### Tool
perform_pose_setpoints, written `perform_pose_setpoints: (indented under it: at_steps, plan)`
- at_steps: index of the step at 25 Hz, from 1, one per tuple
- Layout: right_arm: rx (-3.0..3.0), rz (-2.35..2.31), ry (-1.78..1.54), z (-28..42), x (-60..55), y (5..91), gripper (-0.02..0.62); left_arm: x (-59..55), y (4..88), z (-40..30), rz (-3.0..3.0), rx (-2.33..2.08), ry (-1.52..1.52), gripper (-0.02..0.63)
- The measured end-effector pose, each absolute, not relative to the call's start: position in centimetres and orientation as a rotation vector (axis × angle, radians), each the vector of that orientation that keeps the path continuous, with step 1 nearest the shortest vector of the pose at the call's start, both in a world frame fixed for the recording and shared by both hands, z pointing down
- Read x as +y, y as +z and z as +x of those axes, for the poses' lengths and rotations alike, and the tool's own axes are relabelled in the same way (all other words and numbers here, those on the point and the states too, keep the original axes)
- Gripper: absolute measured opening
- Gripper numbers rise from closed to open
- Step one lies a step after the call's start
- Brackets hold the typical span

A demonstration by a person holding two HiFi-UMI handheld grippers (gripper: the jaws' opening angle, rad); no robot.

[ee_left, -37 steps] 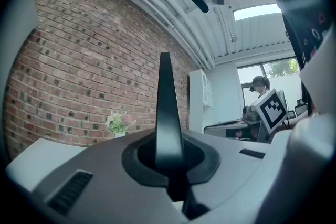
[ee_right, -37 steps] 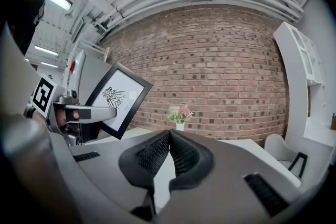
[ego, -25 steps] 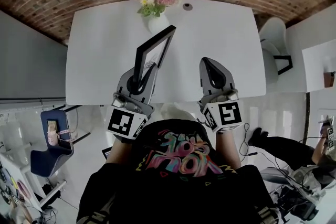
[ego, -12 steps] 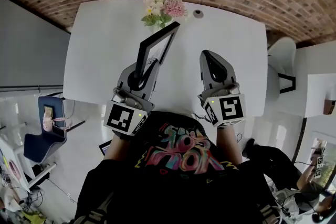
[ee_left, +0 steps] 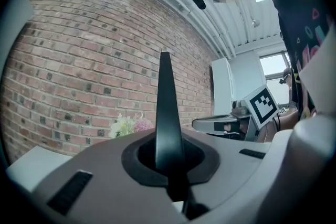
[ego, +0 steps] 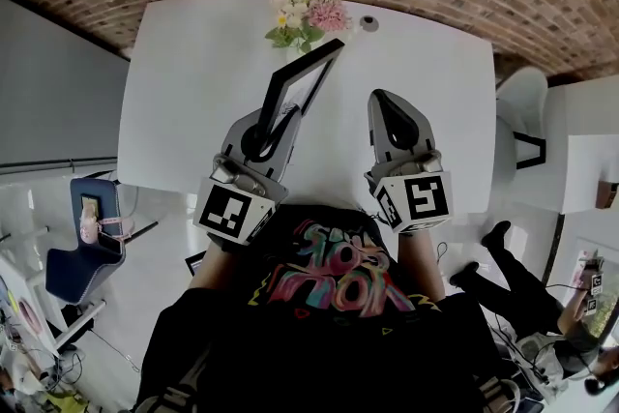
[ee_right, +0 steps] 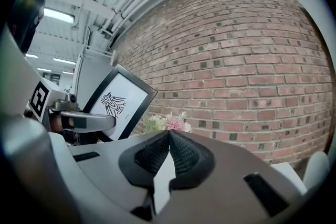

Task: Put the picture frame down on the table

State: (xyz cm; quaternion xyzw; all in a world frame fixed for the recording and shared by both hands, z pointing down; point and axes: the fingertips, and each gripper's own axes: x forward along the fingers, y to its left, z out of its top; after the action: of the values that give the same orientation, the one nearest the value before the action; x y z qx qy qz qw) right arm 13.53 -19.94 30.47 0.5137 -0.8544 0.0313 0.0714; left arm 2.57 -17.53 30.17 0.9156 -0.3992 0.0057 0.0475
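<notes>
The black picture frame [ego: 295, 90] with a white print stands tilted above the white table [ego: 193, 82], its lower corner clamped in my left gripper [ego: 259, 138], which is shut on it. In the left gripper view the picture frame [ee_left: 167, 113] shows edge-on, rising from between the jaws. My right gripper [ego: 390, 123] hovers over the table's near right part, shut with nothing in it. In the right gripper view the picture frame [ee_right: 119, 104] shows at the left with a black figure on white paper.
A white vase of pink and white flowers [ego: 308, 10] stands at the table's far edge, just beyond the frame's top. A small round object [ego: 368, 22] lies near it. A white chair [ego: 522, 111] is right of the table. A brick wall runs behind.
My left gripper has tilted and carried the frame a little forward and right, toward the flowers. The right gripper has hardly moved.
</notes>
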Motion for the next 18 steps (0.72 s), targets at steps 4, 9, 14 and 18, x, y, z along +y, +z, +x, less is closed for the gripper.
perform_pose_setpoints:
  at_steps: [4,9,14,18]
  plan:
    - [-2.559,1.551,0.108,13.4,-20.0,31.1,0.021,-17.5,31.2,2.5,2.77,-1.191,0.028,0.029]
    - [-2.541,1.532,0.133,13.2,-19.9,32.0,0.021,-17.6,32.9,2.8,2.726,-1.139,0.049,0.029]
    - [-2.519,1.525,0.169,13.2,-19.6,33.4,0.021,-17.4,36.1,3.9,2.687,-1.012,0.108,0.03]
    - [-2.508,1.52,0.221,12.9,-19.6,34.9,0.021,-17.0,39.5,4.7,2.642,-0.926,0.164,0.03]
